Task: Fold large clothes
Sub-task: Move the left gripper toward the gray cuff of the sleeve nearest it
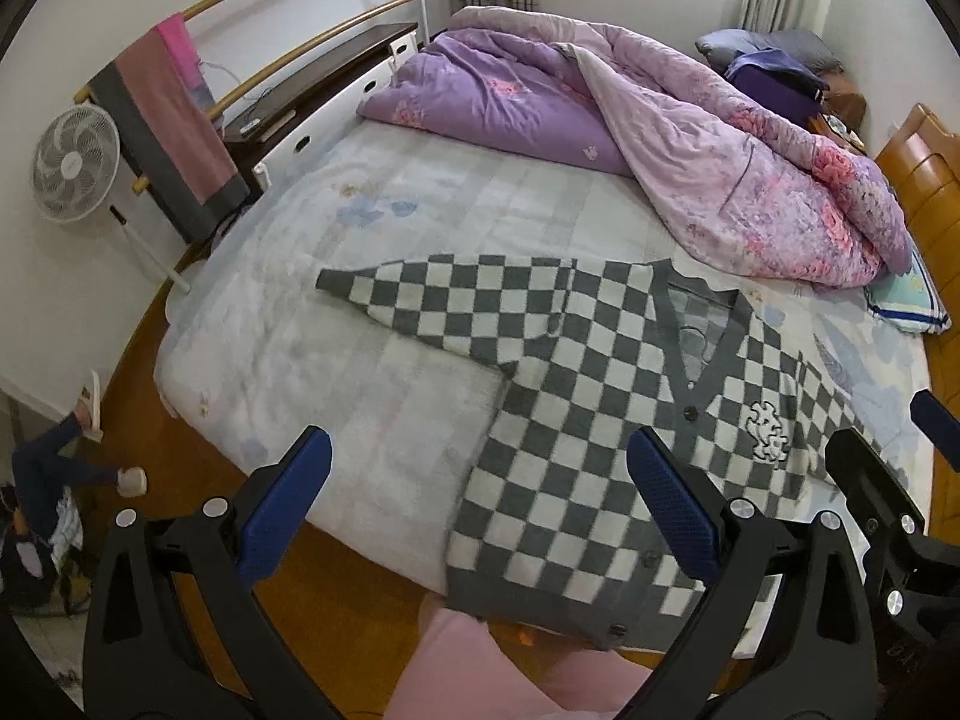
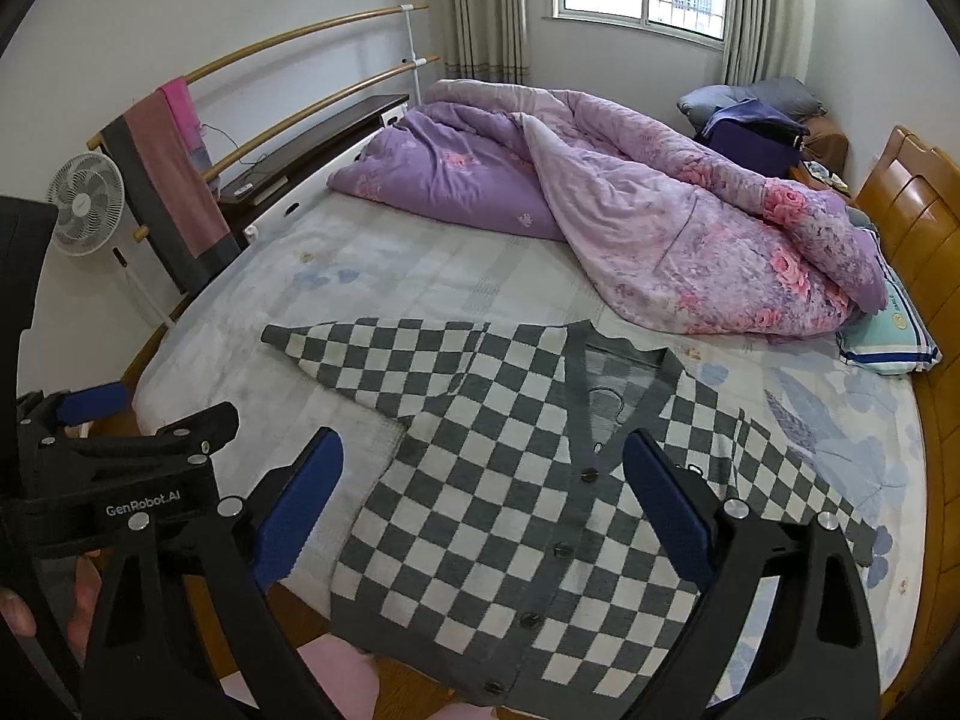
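The left gripper [image 1: 480, 474] hangs above the near edge of the bed [image 1: 372, 228] with its blue-padded jaws spread wide and nothing between them. The right gripper [image 2: 483, 480] hovers just beside it, jaws likewise wide apart and empty, over the front of the checkered cardigan [image 2: 510, 480].

The cardigan lies flat on the bed, front up and buttoned, its hem hanging slightly over the near edge of the bed. One sleeve stretches out to the left across the sheet; the other runs toward the headboard side.

Behind the cardigan, well apart from it, a crumpled purple quilt [image 2: 630, 204] fills the far part of the bed, its pink-flowered end reaching close to the collar. A pillow [image 2: 888, 342] sits by the wooden headboard [image 2: 918, 222]. Left of the bed stand a clothes rail [image 1: 282, 24] draped with a pink and grey towel [image 1: 174, 126], and a white fan [image 1: 75, 162].
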### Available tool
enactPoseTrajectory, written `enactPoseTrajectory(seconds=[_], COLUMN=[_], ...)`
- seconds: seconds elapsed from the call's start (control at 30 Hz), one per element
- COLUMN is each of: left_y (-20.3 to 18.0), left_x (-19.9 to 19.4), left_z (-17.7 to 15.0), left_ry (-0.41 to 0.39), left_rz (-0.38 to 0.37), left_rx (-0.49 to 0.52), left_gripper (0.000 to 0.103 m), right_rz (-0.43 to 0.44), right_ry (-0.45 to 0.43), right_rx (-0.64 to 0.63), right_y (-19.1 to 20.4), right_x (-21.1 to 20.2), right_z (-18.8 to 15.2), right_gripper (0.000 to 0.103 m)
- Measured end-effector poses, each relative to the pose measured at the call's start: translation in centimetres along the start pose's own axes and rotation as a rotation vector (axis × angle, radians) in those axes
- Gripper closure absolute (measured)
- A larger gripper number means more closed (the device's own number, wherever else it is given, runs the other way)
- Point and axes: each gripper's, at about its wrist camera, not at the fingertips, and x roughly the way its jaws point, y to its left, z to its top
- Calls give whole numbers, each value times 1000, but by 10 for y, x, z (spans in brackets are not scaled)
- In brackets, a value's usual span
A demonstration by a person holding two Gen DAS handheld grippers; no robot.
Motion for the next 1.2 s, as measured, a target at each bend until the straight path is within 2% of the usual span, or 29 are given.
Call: enactPoseTrajectory(seconds=[0.13, 0.27, 0.37, 0.47, 0.57, 0.7, 0.9, 0.97, 1.03, 1.2], left_y=[26, 61, 88, 114, 133, 155, 185, 197, 207, 231], left_x=[19, 46, 70, 100, 131, 176, 247, 275, 302, 379], left_z=[16, 36, 50, 62, 73, 85, 103, 113, 123, 141], left_ry=[-7, 2, 20, 42, 62, 77, 119, 145, 170, 222], left_rz=[-37, -83, -128, -137, -115, -113, -120, -130, -137, -142], left_rx=[46, 89, 113, 145, 190, 229, 194, 156, 124, 40], left_gripper=[5, 5, 5, 5, 5, 5, 5, 5, 5, 5], right_rz=[-56, -132, -141, -155, -198, -205, -262, -286, -277, -282], right_ry=[-2, 34, 73, 107, 106, 125, 186, 233, 274, 380], right_rx=[34, 67, 100, 127, 132, 129, 98, 99, 109, 158], right_y=[28, 61, 81, 101, 117, 131, 133, 128, 124, 107], right_x=[18, 46, 71, 99, 126, 166, 233, 259, 284, 344], right_z=[12, 26, 36, 49, 61, 74, 77, 74, 71, 58], right_gripper=[12, 12, 16, 18, 18, 18, 18, 18, 24, 25])
